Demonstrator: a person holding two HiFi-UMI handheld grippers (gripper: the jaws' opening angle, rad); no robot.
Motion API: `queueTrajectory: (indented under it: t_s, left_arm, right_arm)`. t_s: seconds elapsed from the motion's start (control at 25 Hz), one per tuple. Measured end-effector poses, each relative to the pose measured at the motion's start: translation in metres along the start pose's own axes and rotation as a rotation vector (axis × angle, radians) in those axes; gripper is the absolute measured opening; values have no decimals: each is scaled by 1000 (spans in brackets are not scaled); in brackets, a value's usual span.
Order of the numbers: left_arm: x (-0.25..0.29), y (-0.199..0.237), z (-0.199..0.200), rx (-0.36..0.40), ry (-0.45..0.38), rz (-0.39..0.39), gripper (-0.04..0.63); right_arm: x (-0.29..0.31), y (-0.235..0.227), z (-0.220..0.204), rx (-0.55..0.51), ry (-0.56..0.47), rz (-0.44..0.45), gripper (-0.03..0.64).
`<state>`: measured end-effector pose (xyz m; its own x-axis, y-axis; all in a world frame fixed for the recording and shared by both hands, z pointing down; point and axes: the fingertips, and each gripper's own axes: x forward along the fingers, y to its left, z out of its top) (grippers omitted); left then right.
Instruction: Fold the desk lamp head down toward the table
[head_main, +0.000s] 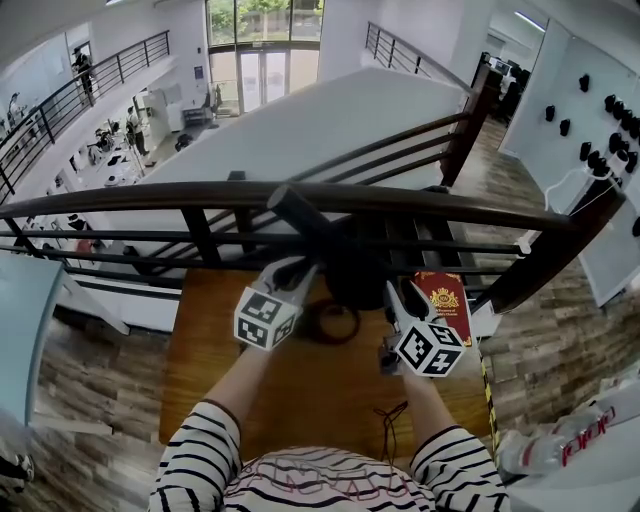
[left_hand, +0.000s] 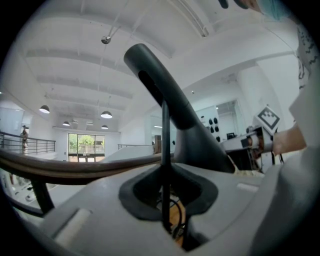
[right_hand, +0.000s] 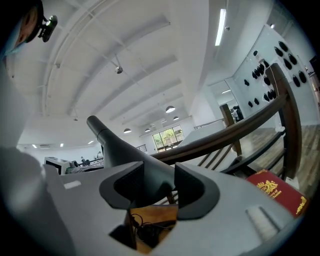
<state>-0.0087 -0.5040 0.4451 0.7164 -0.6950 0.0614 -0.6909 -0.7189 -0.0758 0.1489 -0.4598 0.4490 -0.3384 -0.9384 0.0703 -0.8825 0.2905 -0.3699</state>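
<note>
The dark desk lamp (head_main: 347, 268) stands at the back of the wooden table (head_main: 290, 400), its long head (head_main: 296, 214) slanting up to the left. My left gripper (head_main: 300, 268) is at the lamp's left side. In the left gripper view its jaws (left_hand: 165, 200) are shut on a thin dark rod (left_hand: 164, 150) of the lamp, with the thick head (left_hand: 167, 97) rising behind. My right gripper (head_main: 392, 292) sits at the lamp's right. Its jaws (right_hand: 152, 187) stand open, and the lamp's thick arm (right_hand: 120, 150) runs down into the gap between them.
A dark wooden railing (head_main: 180, 196) crosses just behind the table. A red booklet (head_main: 446, 297) lies at the back right, next to the right gripper. A coiled cable (head_main: 335, 323) lies in front of the lamp. The person's striped sleeves fill the near edge.
</note>
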Motion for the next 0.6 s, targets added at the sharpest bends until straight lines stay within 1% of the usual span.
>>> queueTrajectory:
  t_s: [0.2, 0.28, 0.44, 0.6]
  left_arm:
    - [-4, 3, -7, 29, 27, 14, 49]
    - [-7, 1, -7, 27, 23, 6, 57]
    - [-11, -2, -6, 22, 17, -5, 94]
    - [-15, -3, -5, -6, -8, -15, 111]
  right_arm:
    - [9, 3, -10, -2, 20, -2, 176]
    - [9, 3, -12, -6, 29, 0, 176]
    - [12, 7, -17, -11, 45, 1, 176]
    - [14, 9, -21, -12, 54, 1, 176]
